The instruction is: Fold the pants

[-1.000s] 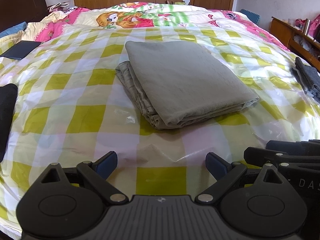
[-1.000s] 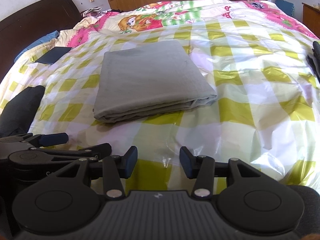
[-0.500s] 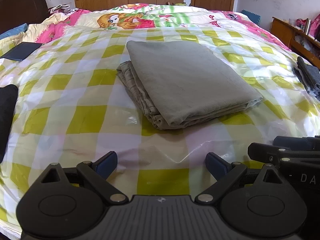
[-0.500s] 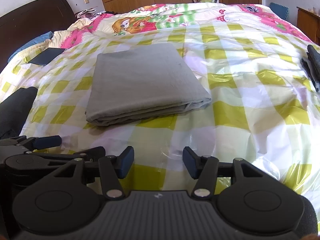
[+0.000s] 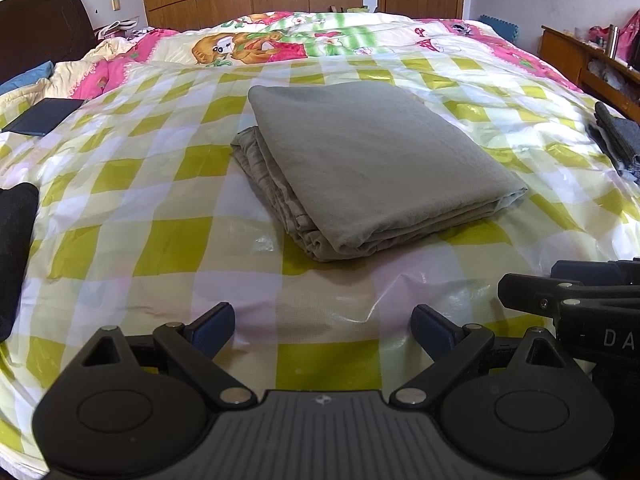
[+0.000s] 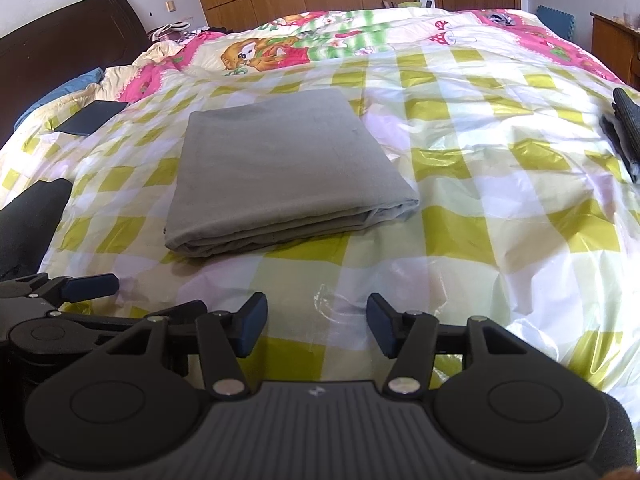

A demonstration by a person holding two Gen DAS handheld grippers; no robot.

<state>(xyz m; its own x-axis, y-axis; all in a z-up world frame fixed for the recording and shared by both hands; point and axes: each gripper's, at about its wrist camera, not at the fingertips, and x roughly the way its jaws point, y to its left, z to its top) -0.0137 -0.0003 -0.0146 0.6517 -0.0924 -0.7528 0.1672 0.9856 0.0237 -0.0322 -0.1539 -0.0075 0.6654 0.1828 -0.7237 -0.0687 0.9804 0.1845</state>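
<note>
The grey-green pants (image 5: 368, 168) lie folded in a neat rectangular stack on the yellow-checked plastic sheet (image 5: 168, 240) over the bed; they also show in the right wrist view (image 6: 284, 172). My left gripper (image 5: 324, 326) is open and empty, held near the front edge of the bed, well short of the pants. My right gripper (image 6: 314, 322) is open and empty, beside the left one and also short of the pants. Each gripper shows at the edge of the other's view.
A black garment (image 5: 16, 248) lies at the left edge of the bed. A dark grey folded garment (image 5: 618, 140) lies at the right edge. A dark flat item (image 5: 44, 116) lies at the far left. A wooden cabinet (image 5: 592, 64) stands to the right.
Both grippers have drawn back a little from the pants and risen slightly. The right gripper's jaws have widened a bit. The pants have not moved.
</note>
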